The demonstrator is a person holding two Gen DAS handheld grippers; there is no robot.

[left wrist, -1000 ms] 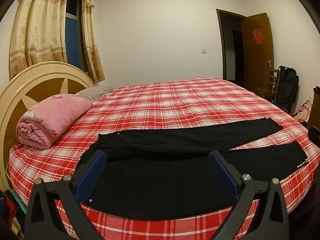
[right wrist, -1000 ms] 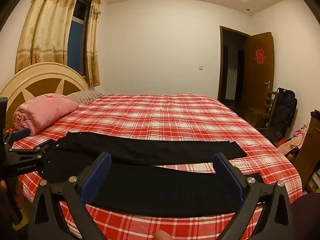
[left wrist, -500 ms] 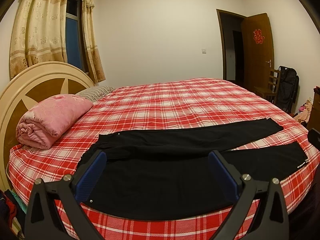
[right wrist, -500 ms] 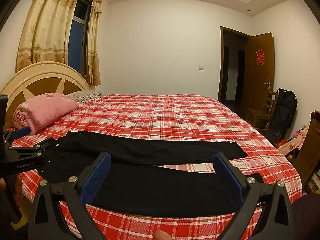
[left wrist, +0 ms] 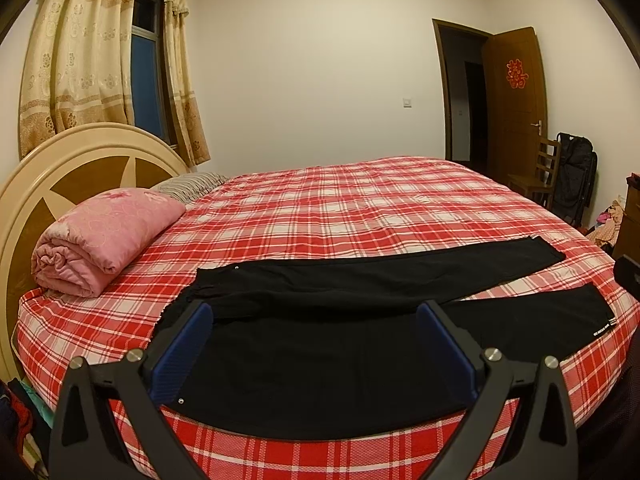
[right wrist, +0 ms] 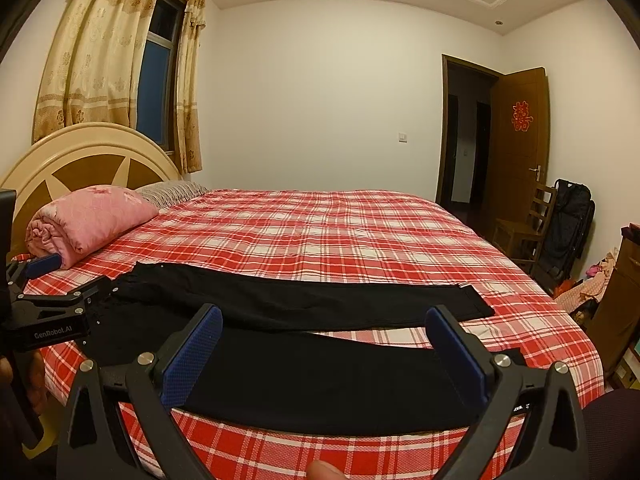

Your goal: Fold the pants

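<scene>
On bed (left wrist: 360, 208), pants (left wrist: 320, 344), pink quilt (left wrist: 104, 236)

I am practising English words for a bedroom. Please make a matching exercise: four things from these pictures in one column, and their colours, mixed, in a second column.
Things:
1. pants
2. rolled quilt
3. bed sheet
4. door

Colours:
a. red and white checks
b. brown
c. black
d. pink

Pairs: 1-c, 2-d, 3-a, 4-b
</scene>
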